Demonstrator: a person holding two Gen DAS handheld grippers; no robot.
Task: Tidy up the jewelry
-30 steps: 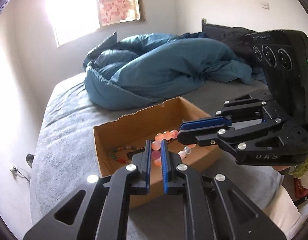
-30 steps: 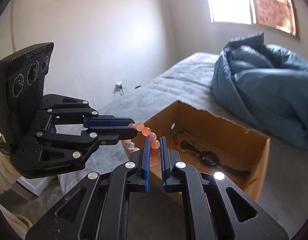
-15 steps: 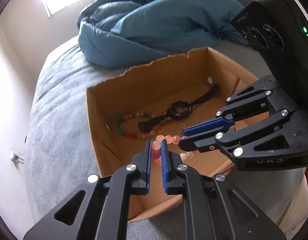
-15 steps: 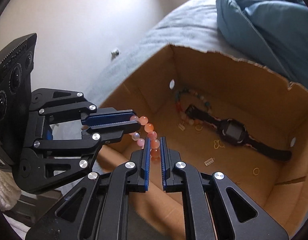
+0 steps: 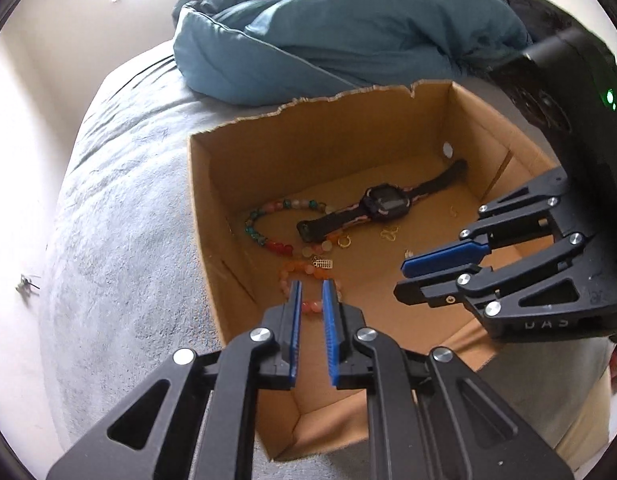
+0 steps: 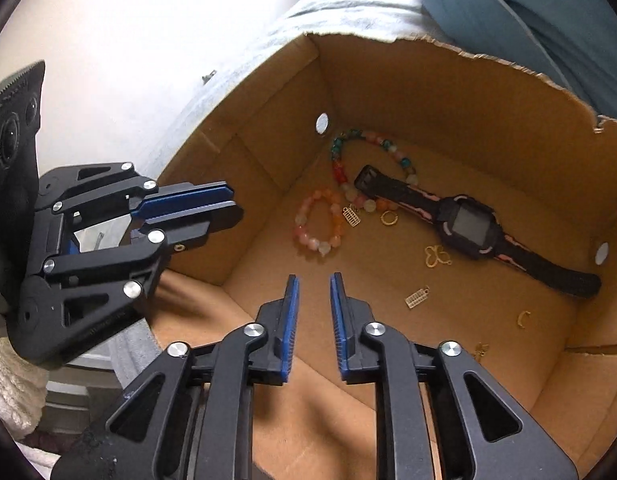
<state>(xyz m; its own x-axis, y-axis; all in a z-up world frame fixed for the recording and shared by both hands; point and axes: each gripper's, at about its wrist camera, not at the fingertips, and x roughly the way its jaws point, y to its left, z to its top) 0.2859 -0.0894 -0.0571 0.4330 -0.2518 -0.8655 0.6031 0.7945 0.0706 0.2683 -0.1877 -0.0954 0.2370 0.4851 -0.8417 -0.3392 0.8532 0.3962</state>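
Two grippers, left (image 5: 311,286) slightly parted, right (image 6: 313,280) opening (both empty), hover over a cardboard box (image 6: 448,92) where a pink bead bracelet (image 6: 319,222) lies.

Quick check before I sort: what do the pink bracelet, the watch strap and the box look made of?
Pink bracelet: glossy, translucent round beads, probably glass or polished stone.
Watch strap: matte black, flexible-looking, likely rubber or silicone.
Box: plain brown corrugated cardboard, with a ragged torn top edge.

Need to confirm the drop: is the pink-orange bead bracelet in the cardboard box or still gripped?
In the box. The pink-orange bead bracelet lies on the cardboard box floor, clear of both grippers.
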